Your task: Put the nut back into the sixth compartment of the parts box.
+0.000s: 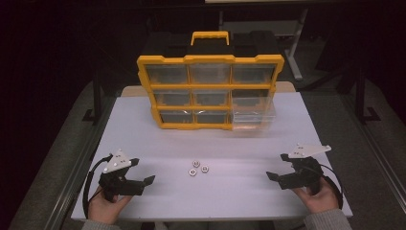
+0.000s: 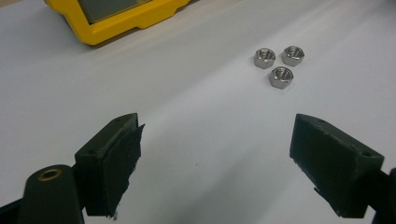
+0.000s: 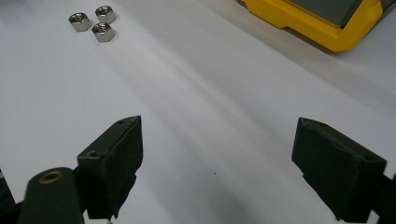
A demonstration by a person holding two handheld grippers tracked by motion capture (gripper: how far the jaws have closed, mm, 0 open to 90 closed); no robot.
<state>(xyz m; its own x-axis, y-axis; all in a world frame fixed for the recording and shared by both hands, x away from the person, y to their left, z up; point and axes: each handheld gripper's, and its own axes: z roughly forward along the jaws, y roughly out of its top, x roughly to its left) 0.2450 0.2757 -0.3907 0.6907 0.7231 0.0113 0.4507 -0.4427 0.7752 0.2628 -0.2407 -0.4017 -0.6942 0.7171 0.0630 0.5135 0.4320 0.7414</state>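
Down at the near edge, the left gripper [image 1: 139, 171] sits at about seven o'clock on the white table [image 1: 249, 191] and the right gripper [image 1: 280, 167] at about five, each in a hand, jaws spread wide and holding nothing. Between them, near the table's centre, three steel nuts [image 1: 197, 167] lie in a tight cluster, well apart from both grippers. Farther off, at twelve o'clock, stands a yellow organizer [image 1: 210, 91] with clear drawers, its bottom-right one pulled out.

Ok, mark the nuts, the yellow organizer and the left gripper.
nuts [image 1: 205, 168], high view, top of the right nut
yellow organizer [image 1: 210, 59], high view, top frame
left gripper [image 1: 143, 171], high view, midway between its fingertips
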